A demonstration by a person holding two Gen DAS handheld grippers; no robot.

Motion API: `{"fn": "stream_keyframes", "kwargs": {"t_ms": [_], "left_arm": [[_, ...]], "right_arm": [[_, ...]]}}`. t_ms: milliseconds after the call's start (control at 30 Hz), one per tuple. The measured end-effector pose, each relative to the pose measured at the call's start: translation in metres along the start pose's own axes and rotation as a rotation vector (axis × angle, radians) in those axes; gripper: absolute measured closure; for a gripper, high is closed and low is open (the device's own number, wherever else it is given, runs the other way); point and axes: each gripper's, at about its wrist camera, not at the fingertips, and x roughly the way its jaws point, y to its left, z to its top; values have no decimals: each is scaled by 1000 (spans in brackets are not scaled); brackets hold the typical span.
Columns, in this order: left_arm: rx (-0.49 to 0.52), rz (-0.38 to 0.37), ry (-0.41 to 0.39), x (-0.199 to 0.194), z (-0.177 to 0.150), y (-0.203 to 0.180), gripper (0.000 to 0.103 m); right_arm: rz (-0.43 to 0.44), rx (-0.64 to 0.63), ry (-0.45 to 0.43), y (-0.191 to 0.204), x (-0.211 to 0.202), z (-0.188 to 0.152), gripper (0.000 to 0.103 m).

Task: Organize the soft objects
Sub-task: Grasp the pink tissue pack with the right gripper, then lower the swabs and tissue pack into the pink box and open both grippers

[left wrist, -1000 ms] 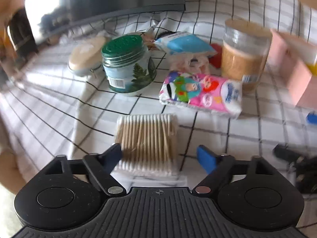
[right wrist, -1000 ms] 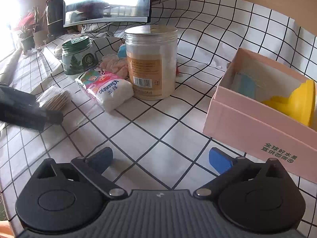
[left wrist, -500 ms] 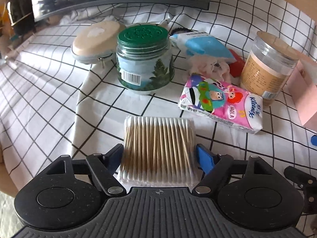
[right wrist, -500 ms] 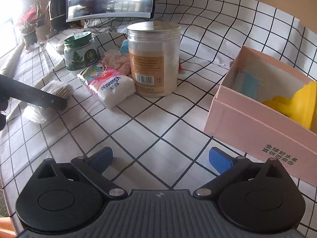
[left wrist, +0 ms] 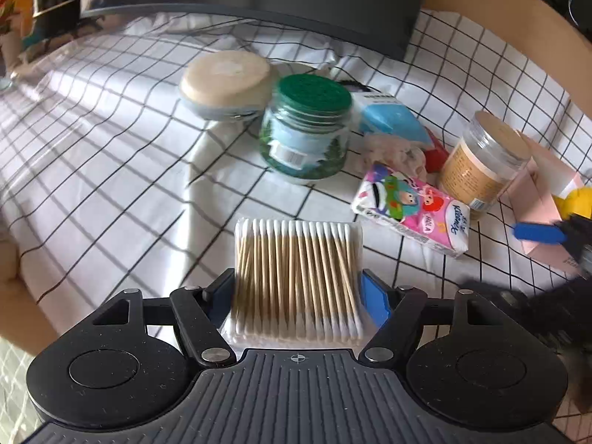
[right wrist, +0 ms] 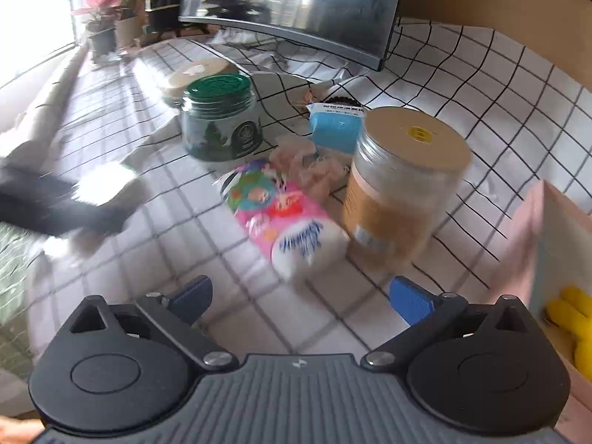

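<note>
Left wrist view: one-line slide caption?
Left gripper closed on a cotton swab pack above the checked tablecloth, with jars and a tissue pack beyond.

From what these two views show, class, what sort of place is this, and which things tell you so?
Probably a home desk or table by a window. A curved dark monitor stands at the back, a black-and-white checked cloth covers the surface, and potted plants sit by bright daylight. Household toiletries, such as a pack of cotton swabs, lie about.

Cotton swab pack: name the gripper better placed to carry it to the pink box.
Left. The left gripper has its jaws closed on the cotton swab pack; the right gripper is open and empty beside the pink box.
</note>
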Motion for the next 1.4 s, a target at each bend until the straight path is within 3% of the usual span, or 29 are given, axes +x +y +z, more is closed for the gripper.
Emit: {"fn": "stream_keyframes", "kwargs": {"t_ms": [67, 167, 233, 400, 500, 833, 900, 933, 967, 1200, 1400], "left_arm": [[-17, -4, -4, -7, -3, 10, 27], [-52, -9, -5, -13, -6, 26, 27], [-76, -20, -3, -16, -9, 37, 27], [-110, -56, -3, -18, -14, 50, 27], [-121, -79, -11, -17, -15, 54, 27], [-144, -96, -2, -12, -25, 65, 27], [-142, -94, 2, -12, -26, 65, 27], [-140, -92, 3, -13, -26, 65, 27], [-137, -92, 5, -14, -25, 64, 27], [-77, -106, -8, -25, -14, 38, 27], [40, -161, -26, -36, -2, -16, 27]], "right_arm": [[22, 43, 40, 3, 14, 10, 5], [175, 63, 80, 12, 14, 19, 6], [236, 5, 90, 22, 6, 26, 6], [111, -219, 66, 44, 4, 57, 7], [86, -282, 109, 49, 24, 72, 16], [64, -313, 252, 56, 72, 81, 23], [60, -285, 264, 55, 73, 78, 30], [60, -273, 266, 55, 71, 79, 44], [65, -261, 272, 54, 68, 78, 52], [104, -218, 163, 51, 5, 76, 53], [95, -121, 49, 21, -72, 69, 53]]}}
